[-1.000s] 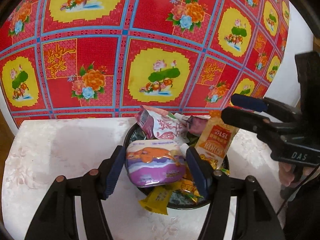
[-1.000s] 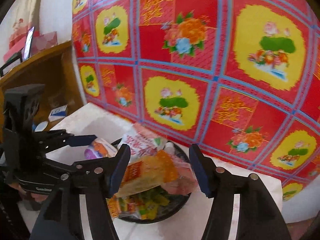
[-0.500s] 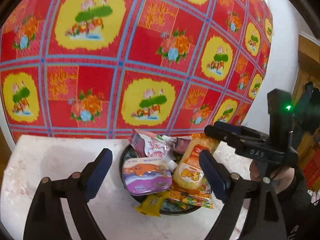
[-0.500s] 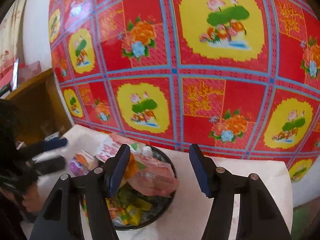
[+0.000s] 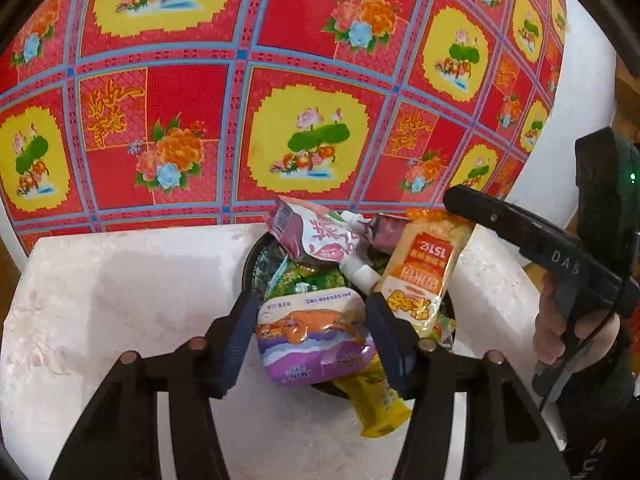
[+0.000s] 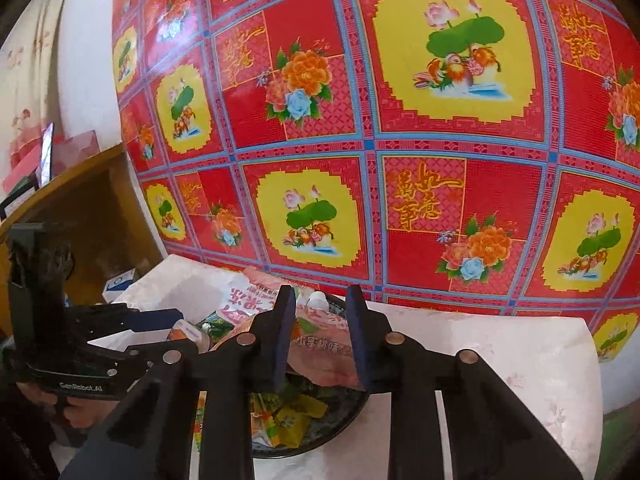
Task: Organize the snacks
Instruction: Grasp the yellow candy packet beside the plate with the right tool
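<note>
A dark bowl (image 5: 250, 256) (image 6: 340, 420) heaped with snack packets stands on the white marbled table (image 5: 120, 300) (image 6: 480, 360). My left gripper (image 5: 312, 304) (image 6: 160, 320) is closing, and its pads press both sides of a purple and orange pouch (image 5: 312, 336) at the bowl's near rim. My right gripper (image 6: 320, 296) (image 5: 452, 200) is also closing, pinching the top of an orange-yellow packet (image 5: 424, 276) (image 6: 320, 348) that stands tilted in the bowl. A pink-white spouted pouch (image 5: 320, 236) (image 6: 240, 300) lies at the back. A yellow bar (image 5: 376, 404) hangs over the near rim.
A red and yellow flowered cloth (image 5: 280, 100) (image 6: 400, 160) rises right behind the table. A wooden shelf (image 6: 100, 220) with small boxes stands beyond the table's left end. A hand (image 5: 560, 332) holds the right gripper. Small green and yellow candies (image 6: 288, 412) fill the bowl's bottom.
The left jaws spread wide off the purple pouch, then came back in against it. The right jaws went from wide apart to narrow around the orange-yellow packet, and that gripper rolled.
</note>
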### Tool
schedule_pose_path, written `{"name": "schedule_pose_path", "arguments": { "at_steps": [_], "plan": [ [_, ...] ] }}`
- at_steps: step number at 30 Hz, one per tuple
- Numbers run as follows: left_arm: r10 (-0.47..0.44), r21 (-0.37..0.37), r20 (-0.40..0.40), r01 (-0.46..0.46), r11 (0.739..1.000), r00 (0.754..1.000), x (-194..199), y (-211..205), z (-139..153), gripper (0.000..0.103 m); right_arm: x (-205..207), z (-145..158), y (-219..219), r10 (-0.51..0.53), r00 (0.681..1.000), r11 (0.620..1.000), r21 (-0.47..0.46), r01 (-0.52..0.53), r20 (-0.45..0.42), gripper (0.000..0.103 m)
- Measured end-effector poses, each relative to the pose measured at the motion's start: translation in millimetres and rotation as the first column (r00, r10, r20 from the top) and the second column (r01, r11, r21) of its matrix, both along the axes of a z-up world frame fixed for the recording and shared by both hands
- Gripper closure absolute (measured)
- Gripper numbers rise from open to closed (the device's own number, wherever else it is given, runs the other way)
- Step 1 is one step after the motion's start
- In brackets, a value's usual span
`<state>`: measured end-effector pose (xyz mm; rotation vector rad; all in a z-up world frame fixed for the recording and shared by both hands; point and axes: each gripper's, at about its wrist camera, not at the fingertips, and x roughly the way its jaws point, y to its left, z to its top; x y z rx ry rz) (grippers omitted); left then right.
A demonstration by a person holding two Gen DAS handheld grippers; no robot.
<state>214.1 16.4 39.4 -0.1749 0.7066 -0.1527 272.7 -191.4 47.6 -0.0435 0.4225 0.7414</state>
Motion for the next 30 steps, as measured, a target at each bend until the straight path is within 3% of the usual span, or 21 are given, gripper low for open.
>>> {"name": "schedule_pose_path", "arguments": {
  "at_steps": [4, 8, 10, 12, 14, 17, 19, 20, 22, 23, 27, 30],
  "plan": [
    [-0.008, -0.015, -0.004, 0.008, 1.0, 1.0, -0.2, 0.7, 0.0, 0.043, 1.5, -2.0, 1.5, -0.002, 1.0, 1.0, -0.001, 0.002, -0.001, 0.074],
    [-0.01, -0.025, 0.022, 0.011, 1.0, 1.0, -4.9, 3.4, 5.8, 0.043, -0.3, 0.8, -0.5, -0.022, 1.0, 1.0, -0.001, 0.022, 0.019, 0.067],
    [0.001, -0.026, 0.064, 0.0, 1.0, 0.998, -12.6, 10.1, 15.1, 0.037, -13.6, 8.2, 1.5, -0.029, 0.995, 0.999, -0.031, 0.032, 0.096, 0.061],
    [0.007, -0.018, 0.09, -0.006, 1.0, 0.996, -20.4, 16.3, 22.9, 0.033, -29.7, 13.5, 6.5, 0.005, 0.991, 0.998, -0.07, 0.004, 0.136, 0.052],
    [0.021, -0.011, 0.094, -0.02, 1.0, 0.995, -30.5, 24.4, 28.5, 0.033, -53.6, 13.2, 16.6, 0.093, 0.987, 0.99, -0.121, -0.077, 0.129, 0.05],
    [0.041, 0.011, 0.045, -0.042, 0.999, 0.998, -36.6, 30.6, 25.0, 0.033, -87.0, -0.4, 35.3, 0.176, 0.98, 0.967, -0.203, -0.154, 0.093, 0.05],
    [0.015, 0.047, -0.046, -0.013, 0.999, 0.999, -35.0, 28.5, 13.6, 0.031, -104.9, -12.1, 50.8, 0.252, 0.967, 0.937, -0.262, -0.233, 0.043, 0.05],
    [0.009, 0.068, -0.097, -0.003, 0.998, 0.995, -33.9, 26.3, 5.3, 0.031, -110.9, -17.0, 57.9, 0.294, 0.956, 0.916, -0.29, -0.278, 0.013, 0.05],
    [0.005, 0.096, -0.153, 0.01, 0.995, 0.988, -33.2, 21.5, -6.2, 0.019, -123.8, -29.9, 74.1, 0.366, 0.93, 0.859, -0.37, -0.354, -0.041, 0.05],
    [-0.013, 0.105, -0.169, 0.031, 0.994, 0.986, -32.5, 17.5, -9.5, 0.019, -127.3, -35.4, 80.8, 0.378, 0.924, 0.839, -0.401, -0.367, -0.054, 0.05],
    [-0.046, 0.145, -0.205, 0.077, 0.986, 0.978, -29.1, 5.9, -21.8, 0.019, -116.5, -51.0, 92.9, 0.331, 0.938, 0.83, -0.442, -0.34, -0.101, 0.051],
    [-0.046, 0.16, -0.197, 0.078, 0.984, 0.979, -31.3, 4.5, -24.0, 0.019, -106.9, -59.5, 93.9, 0.318, 0.936, 0.828, -0.438, -0.35, -0.148, 0.058]
  ]
}}
